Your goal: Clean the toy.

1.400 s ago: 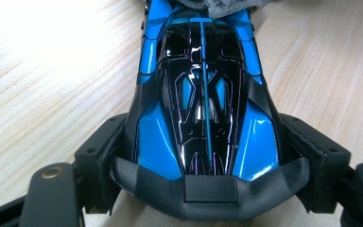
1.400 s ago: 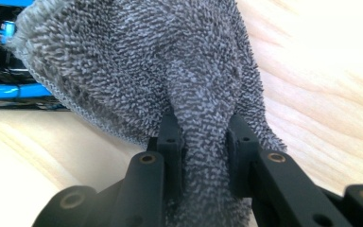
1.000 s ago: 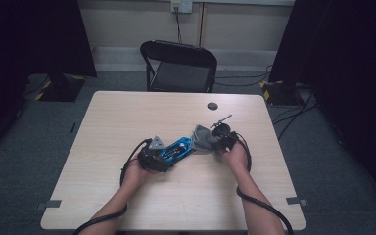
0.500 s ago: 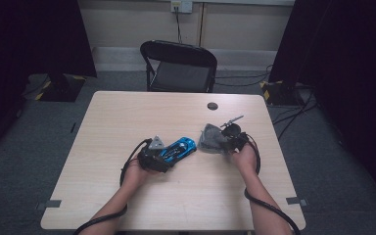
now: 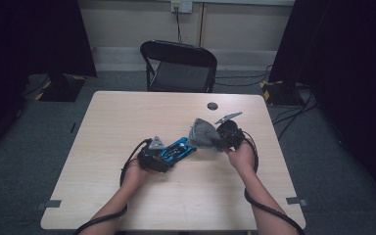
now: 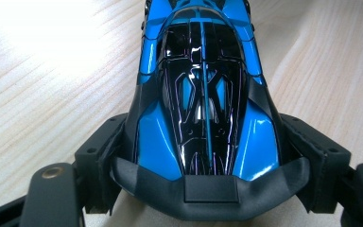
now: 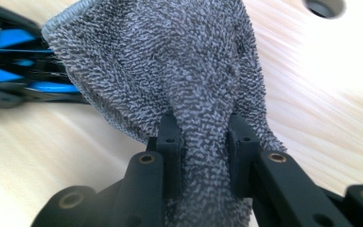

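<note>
A blue and black toy car (image 5: 177,148) (image 6: 203,90) lies on the wooden table (image 5: 127,117), its rear end clamped between the jaws of my left gripper (image 5: 169,156) (image 6: 203,161). My right gripper (image 5: 216,138) (image 7: 202,137) is shut on a grey terry cloth (image 5: 203,133) (image 7: 170,66), which hangs bunched from its jaws just right of the car's front end and a little above the table. In the right gripper view the car (image 7: 14,71) lies at the far left, partly hidden behind the cloth.
A round cable hole (image 5: 212,105) (image 7: 325,5) sits in the tabletop behind the grippers. A black folding chair (image 5: 178,66) stands at the far side of the table. Cables run across the floor at the right.
My right gripper has lifted the cloth up and slightly right, away from the car's front. The left gripper and the car have stayed put.
</note>
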